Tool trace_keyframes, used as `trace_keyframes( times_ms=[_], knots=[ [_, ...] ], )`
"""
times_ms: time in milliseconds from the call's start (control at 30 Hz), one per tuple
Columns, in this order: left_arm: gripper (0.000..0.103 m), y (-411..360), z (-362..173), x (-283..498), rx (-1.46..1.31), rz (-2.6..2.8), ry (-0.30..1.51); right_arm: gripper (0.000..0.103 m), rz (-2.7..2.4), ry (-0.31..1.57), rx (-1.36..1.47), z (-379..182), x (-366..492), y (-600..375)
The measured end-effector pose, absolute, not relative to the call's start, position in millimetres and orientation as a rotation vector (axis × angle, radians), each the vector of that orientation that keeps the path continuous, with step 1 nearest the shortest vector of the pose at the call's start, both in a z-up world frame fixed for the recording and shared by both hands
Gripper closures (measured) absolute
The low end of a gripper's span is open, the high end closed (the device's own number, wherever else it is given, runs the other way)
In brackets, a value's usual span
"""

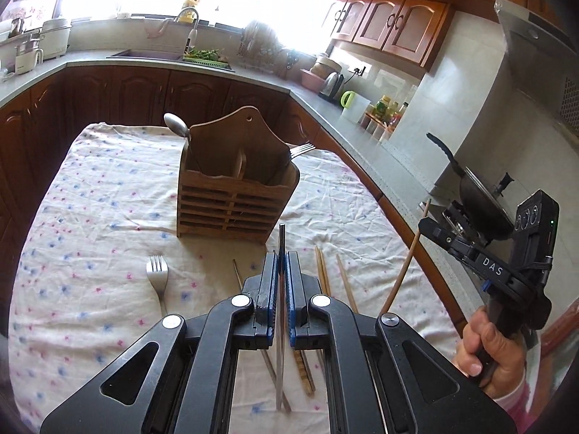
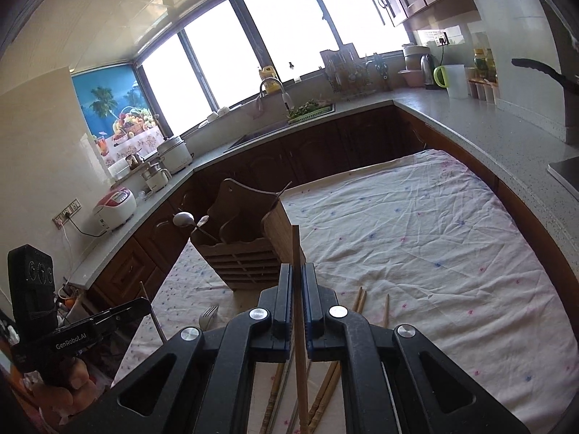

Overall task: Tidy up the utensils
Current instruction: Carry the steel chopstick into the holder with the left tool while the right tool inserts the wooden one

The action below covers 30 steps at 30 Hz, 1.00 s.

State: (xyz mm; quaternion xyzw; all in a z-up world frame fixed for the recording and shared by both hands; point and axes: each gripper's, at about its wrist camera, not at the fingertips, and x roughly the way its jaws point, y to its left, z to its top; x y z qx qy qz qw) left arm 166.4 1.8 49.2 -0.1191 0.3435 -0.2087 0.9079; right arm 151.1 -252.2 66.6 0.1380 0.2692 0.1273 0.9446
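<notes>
A wooden utensil holder [image 1: 235,195] stands on the floral tablecloth [image 1: 90,217], with a spoon [image 1: 175,124] in its left slot and a fork [image 1: 302,150] at its right. It also shows in the right wrist view [image 2: 246,253]. My left gripper [image 1: 281,258] is shut on a metal chopstick [image 1: 280,311], held above the cloth in front of the holder. My right gripper [image 2: 297,271] is shut on a wooden chopstick [image 2: 299,343], raised to the right of the holder; that chopstick also shows in the left wrist view [image 1: 405,264]. A loose fork [image 1: 157,275] and several chopsticks [image 1: 322,271] lie on the cloth.
A grey kitchen counter [image 1: 362,137] wraps around the table, with a sink [image 1: 144,54], a kettle [image 1: 331,86], jars and a black wok [image 1: 481,195] on the stove at right. Rice cookers [image 2: 115,202] stand on the left counter.
</notes>
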Motion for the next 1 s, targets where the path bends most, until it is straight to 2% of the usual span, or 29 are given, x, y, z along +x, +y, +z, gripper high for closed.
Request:
trace_keyframes(
  times_ms=[1000],
  knots=[
    [0.1,34,115,168,-0.258,-0.396,0.515,0.098,0.325,0.416,0.251,118,171,-224]
  ],
)
